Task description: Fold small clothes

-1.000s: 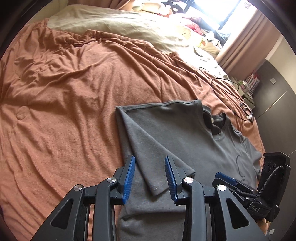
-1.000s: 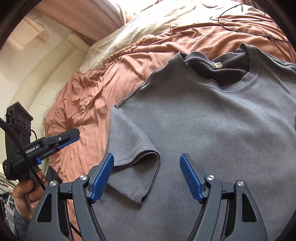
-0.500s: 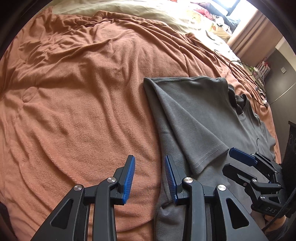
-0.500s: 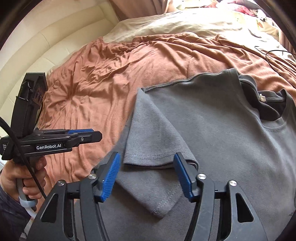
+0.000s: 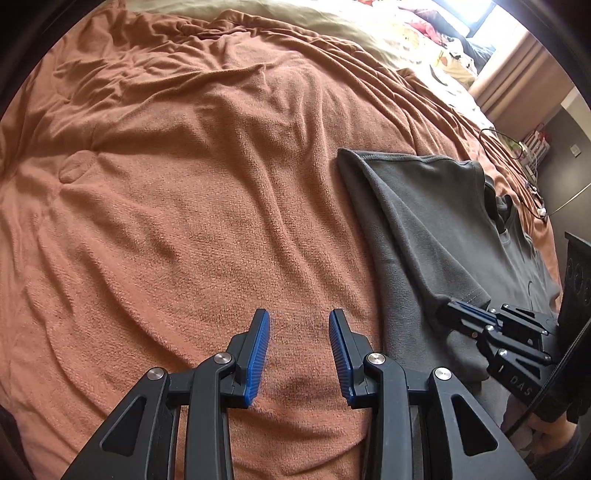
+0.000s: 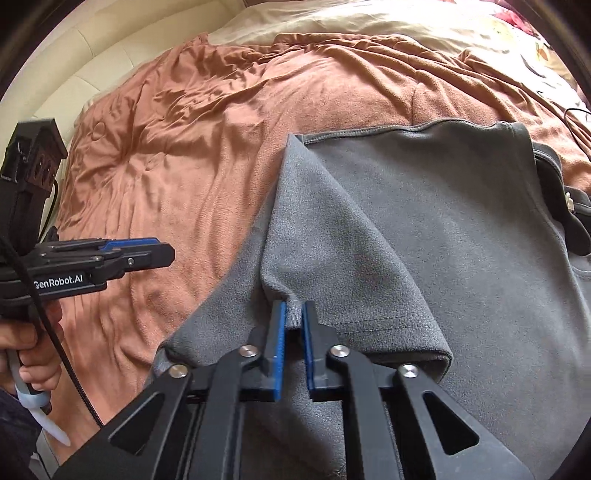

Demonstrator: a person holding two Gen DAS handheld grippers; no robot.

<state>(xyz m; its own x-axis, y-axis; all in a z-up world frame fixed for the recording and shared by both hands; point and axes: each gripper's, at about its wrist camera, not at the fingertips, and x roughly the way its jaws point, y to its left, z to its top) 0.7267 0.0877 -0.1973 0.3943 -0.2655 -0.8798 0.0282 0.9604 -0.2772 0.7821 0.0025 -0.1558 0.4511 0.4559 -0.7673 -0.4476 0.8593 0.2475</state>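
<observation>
A grey t-shirt [image 5: 424, 206] [image 6: 461, 221] lies flat on an orange blanket [image 5: 184, 184], its left sleeve [image 6: 332, 240] folded in over the body. My right gripper [image 6: 293, 306] is shut on the hem of that sleeve, and a ridge of cloth rises from the pads. In the left wrist view the right gripper [image 5: 448, 308] sits at the shirt's near edge. My left gripper [image 5: 297, 317] is open with nothing between its fingers and hangs over bare blanket just left of the shirt. The right wrist view shows the left gripper [image 6: 166, 254] side-on.
A cream sheet [image 5: 295, 14] covers the far end of the bed. A black cable [image 5: 495, 133] trails over the blanket beyond the shirt. A curtain [image 5: 517, 74] hangs at the far right, and a padded cream headboard [image 6: 92, 62] borders the bed. A hand [image 6: 26, 332] grips the left tool.
The right gripper's jaws closed onto the folded sleeve's hem. The left gripper slid left off the shirt and sank lower, ending over bare blanket.
</observation>
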